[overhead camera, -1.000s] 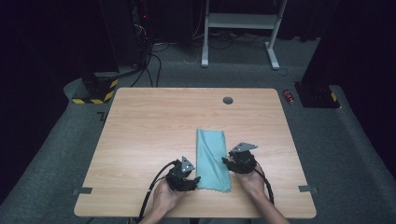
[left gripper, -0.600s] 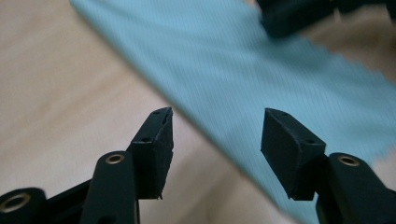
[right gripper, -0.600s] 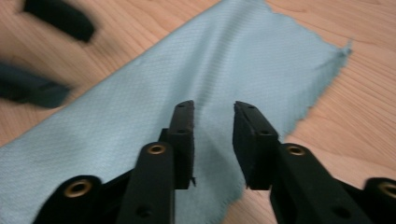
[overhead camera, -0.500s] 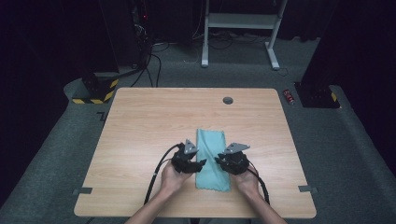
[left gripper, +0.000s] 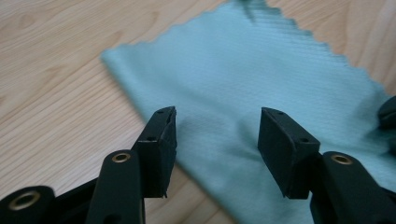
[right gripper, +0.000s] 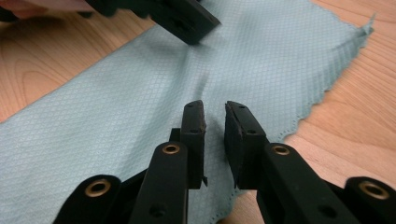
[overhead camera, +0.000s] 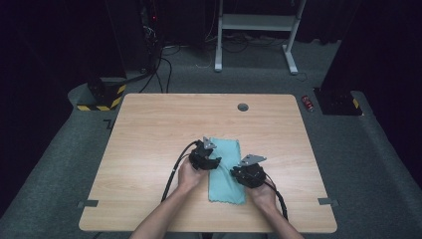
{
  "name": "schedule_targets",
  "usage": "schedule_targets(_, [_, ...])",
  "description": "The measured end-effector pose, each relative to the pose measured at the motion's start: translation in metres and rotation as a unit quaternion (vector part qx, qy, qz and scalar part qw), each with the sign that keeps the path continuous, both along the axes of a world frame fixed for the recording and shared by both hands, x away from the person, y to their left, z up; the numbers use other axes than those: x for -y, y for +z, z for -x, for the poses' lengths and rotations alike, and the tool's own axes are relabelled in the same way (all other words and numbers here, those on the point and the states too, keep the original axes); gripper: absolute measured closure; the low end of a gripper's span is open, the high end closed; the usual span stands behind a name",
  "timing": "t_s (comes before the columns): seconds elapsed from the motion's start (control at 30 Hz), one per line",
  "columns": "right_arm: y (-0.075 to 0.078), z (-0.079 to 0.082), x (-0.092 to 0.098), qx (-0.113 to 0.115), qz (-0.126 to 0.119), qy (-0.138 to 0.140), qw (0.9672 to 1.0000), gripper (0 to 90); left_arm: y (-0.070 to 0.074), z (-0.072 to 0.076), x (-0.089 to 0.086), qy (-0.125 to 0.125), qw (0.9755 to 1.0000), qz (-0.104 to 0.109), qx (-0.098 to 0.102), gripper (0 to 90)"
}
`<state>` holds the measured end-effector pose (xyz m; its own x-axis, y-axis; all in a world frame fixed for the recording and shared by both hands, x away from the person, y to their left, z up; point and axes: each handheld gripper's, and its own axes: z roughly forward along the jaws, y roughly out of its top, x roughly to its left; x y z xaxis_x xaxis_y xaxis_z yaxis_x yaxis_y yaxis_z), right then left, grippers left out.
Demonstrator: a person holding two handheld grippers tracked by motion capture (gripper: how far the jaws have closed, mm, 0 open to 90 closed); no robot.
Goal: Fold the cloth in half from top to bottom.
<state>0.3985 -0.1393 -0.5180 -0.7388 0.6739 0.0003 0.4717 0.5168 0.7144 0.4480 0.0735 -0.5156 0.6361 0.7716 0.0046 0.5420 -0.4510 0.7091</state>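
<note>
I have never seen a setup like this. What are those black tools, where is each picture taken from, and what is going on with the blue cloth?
A person at a wooden table holds a hand-operated gripper in each hand. The high view looks down from above; the other two views come from cameras riding on the grippers. A light blue cloth lies flat on the table. The left gripper hovers over the cloth's edge, jaws wide apart, holding nothing. The right gripper has just been closing its jaws; a narrow gap remains above the cloth, and whether it pinches any fabric cannot be told.
</note>
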Motion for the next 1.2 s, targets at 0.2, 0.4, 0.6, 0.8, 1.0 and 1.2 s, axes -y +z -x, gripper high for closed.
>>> schedule_targets(0.2, [0.006,0.008,-0.001,0.005,-0.009,0.01,0.9999,75.1,0.004,0.018,0.0,-0.014,0.9998,0.015,0.003,46.0])
schedule_targets(0.4, [0.001,0.006,-0.001,-0.001,0.008,0.011,0.9999,72.5,-0.002,0.047,-0.007,-0.011,0.9999,-0.006,0.011,46.1])
schedule_targets(0.6, [0.005,0.005,0.0,0.005,0.006,-0.003,1.0,69.3,0.003,0.063,-0.018,-0.014,0.9992,-0.037,0.008,45.7])
schedule_targets(0.8, [0.004,0.005,-0.016,-0.002,-0.002,0.014,0.9999,67.3,0.001,0.084,-0.013,-0.035,0.9991,-0.021,-0.002,44.0])
schedule_targets(1.0, [0.003,0.009,-0.009,0.003,0.014,0.002,0.9999,64.8,-0.001,0.096,-0.025,-0.022,0.9997,-0.007,0.001,43.8])
schedule_targets(1.2, [0.014,0.032,0.003,0.021,-0.004,0.007,0.9998,59.0,0.004,0.111,-0.029,-0.03,0.9992,0.025,-0.005,43.0])
